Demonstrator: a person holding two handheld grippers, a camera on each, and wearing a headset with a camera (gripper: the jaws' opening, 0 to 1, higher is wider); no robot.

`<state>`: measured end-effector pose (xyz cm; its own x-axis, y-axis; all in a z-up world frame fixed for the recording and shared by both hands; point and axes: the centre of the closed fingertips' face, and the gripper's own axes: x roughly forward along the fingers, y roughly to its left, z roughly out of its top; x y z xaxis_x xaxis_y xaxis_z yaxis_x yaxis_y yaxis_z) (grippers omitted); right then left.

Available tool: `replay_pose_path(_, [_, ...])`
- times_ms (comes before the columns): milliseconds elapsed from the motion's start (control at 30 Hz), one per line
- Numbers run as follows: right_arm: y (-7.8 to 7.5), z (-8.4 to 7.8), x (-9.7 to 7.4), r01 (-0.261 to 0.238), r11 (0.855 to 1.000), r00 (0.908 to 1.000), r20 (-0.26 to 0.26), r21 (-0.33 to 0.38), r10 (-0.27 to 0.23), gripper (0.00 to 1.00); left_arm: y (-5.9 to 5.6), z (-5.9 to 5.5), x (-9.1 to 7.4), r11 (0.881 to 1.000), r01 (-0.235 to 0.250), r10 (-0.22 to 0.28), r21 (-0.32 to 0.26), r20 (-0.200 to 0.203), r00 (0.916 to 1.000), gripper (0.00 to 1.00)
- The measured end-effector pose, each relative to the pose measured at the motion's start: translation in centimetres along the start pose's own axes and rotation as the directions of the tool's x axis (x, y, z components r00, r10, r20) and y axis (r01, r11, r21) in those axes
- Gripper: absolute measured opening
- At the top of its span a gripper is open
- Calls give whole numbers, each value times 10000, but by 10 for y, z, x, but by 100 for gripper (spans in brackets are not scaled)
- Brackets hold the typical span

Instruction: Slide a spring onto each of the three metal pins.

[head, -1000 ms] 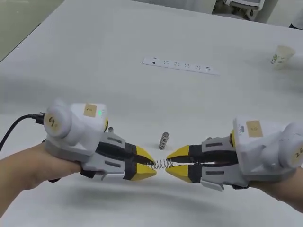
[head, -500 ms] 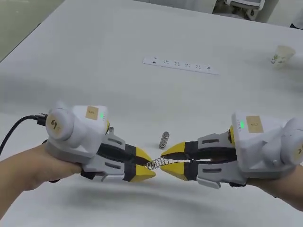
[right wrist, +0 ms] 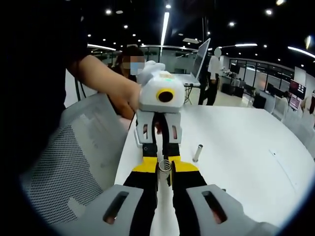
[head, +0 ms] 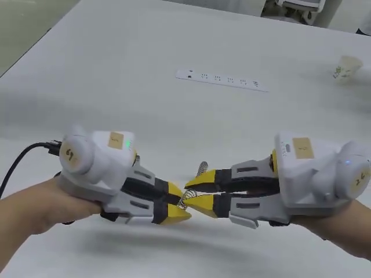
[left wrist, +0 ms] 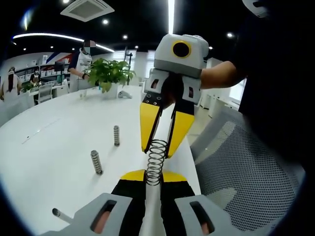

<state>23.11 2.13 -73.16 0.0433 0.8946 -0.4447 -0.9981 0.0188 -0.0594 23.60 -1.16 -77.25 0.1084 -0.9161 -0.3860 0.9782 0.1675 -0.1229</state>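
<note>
Now, starting at the left, a black cable trails away behind the left gripper, whose fingers are closed on the near end of the spring. In the left gripper view the coil rises straight out from between their yellow tips. Near those fingers, on their far side, a bare pin stands on the white counter. The right gripper meets the left tip to tip, its fingers set about a coil's width apart and pinching the spring's other end, so both pairs hold the one spring in the air. A second ago a clear stretch of coil spanned the gap between the two sets of fingers. Since then the right gripper has pushed in toward the left and tilted slightly, and hardly any coil shows between them in the head view. That reads as a hand-over or re-grip rather than a fitting, since I see no pin inside the coil, though the fingers hide part of it. Beyond the right fingers stand a nearer sprung pin and a farther sprung pin. By my reckoning two of three are done and this spring is meant for the bare pin. Well beyond both grippers lie a power strip and, far right, a paper cup.
</note>
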Motion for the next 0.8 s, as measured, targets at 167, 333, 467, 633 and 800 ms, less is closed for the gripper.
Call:
replay_pose_path(167, [1, 4, 4, -15, 10000, 9996, 293, 45, 14, 7, -2, 2, 1, 10000, 58, -58, -22, 61, 10000, 2])
replay_pose_path(333, [0, 9, 4, -45, 9997, 9976, 686, 225, 30, 7, -4, 7, 2, 9998, 143, -140, -115, 263, 9996, 2])
replay_pose_path(467, [-1, 12, 2, -12, 10000, 9972, 745, 92, 5, 7, -4, 9, -2, 9994, 101, -87, -328, 420, 9991, 2])
replay_pose_path(633, [-3, 15, 0, 24, 10000, 9972, 742, -26, -22, 7, -2, 12, -5, 9992, -23, 45, -402, 549, 9985, 3])
replay_pose_path(800, [-4, 18, 1, 38, 9998, 9977, 684, -193, -24, 7, -1, 12, -8, 9986, -165, 194, -494, 591, 9981, 7])
